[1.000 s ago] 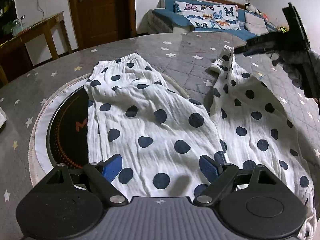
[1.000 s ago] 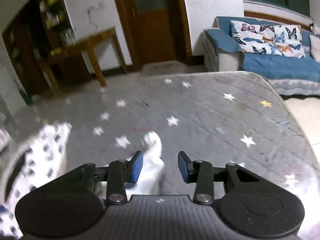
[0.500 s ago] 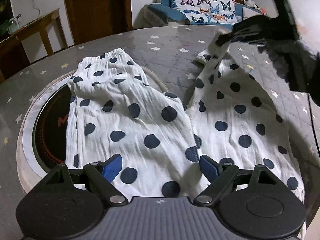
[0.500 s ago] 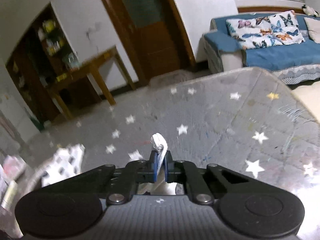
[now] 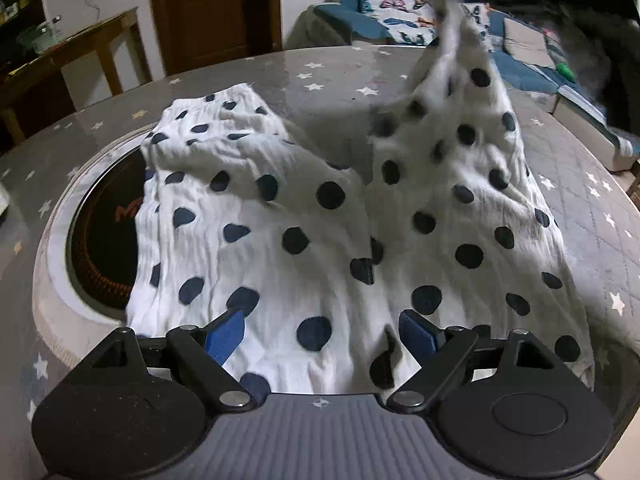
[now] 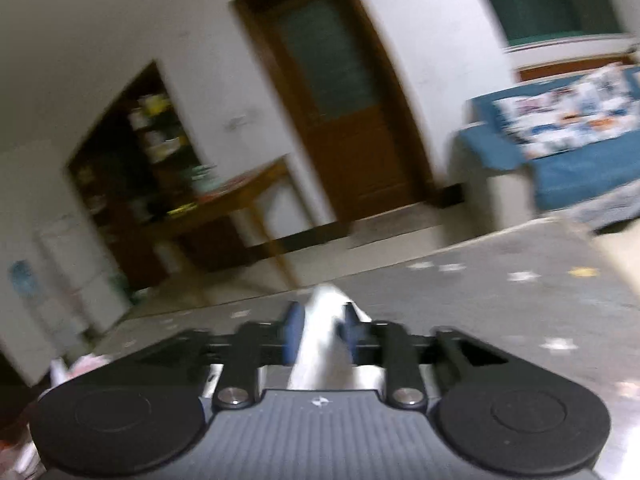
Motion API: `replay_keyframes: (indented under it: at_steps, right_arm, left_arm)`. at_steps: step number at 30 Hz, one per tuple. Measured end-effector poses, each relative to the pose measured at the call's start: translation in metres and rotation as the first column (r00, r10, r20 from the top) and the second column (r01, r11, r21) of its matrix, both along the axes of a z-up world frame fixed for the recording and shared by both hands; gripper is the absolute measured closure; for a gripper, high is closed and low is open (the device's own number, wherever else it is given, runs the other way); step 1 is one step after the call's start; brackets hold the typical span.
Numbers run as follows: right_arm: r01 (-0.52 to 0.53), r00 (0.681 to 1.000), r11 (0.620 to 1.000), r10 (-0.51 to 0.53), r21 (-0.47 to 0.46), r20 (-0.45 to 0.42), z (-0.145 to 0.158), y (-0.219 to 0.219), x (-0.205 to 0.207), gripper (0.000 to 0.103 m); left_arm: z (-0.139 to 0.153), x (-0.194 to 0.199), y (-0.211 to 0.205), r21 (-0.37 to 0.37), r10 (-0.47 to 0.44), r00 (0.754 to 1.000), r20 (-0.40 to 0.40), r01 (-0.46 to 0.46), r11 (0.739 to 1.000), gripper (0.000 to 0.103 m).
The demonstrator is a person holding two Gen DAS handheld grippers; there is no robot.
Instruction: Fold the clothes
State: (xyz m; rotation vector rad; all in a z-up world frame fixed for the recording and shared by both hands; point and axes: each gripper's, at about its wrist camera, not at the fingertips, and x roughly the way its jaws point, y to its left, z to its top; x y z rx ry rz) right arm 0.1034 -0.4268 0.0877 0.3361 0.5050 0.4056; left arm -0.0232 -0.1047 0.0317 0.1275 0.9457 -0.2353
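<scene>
A grey star-patterned worktop stands before a blue sofa. The polka-dot garment lies rumpled; right gripper jaws, just opening, clamp its raised end; left gripper jaws apart.

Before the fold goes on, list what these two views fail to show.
- Left wrist view: the near hem of the polka-dot trousers is hidden behind the open left gripper.
- Left wrist view: the right gripper's grip at the raised leg tip is blurred and cut by the top edge.
- Right wrist view: motion blur; the white cloth between the right gripper shows no dots.
- Induction cooker: partly covered by the trousers.
</scene>
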Motion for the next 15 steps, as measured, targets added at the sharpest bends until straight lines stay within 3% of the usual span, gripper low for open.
replay_keyframes:
  at_steps: [4,9,13,15]
  right_arm:
    - [-0.074,0.997,0.997,0.073,-0.015,-0.035,-0.007,0.013,0.009,0.065]
    - [-0.020,0.995,0.996,0.011,-0.088,-0.096,-0.030,-0.010,0.009,0.066]
    - [0.014,0.987,0.977,-0.047,-0.212,-0.152,-0.060,-0.017,0.017,0.066]
    - [0.008,0.983,0.977,-0.048,-0.214,-0.178,-0.073,-0.014,0.021,0.066]
  left_arm:
    - [-0.002,-0.006,0.008,-0.010,0.043,0.999,-0.003,-0.043,0.999,0.016]
    - [-0.005,-0.010,0.014,-0.023,0.063,0.998,-0.006,-0.063,0.998,0.016]
    - [-0.004,-0.009,0.016,-0.031,0.064,0.998,-0.005,-0.064,0.997,0.016]
    - [-0.003,-0.010,0.016,-0.027,0.059,0.998,-0.003,-0.059,0.998,0.016]
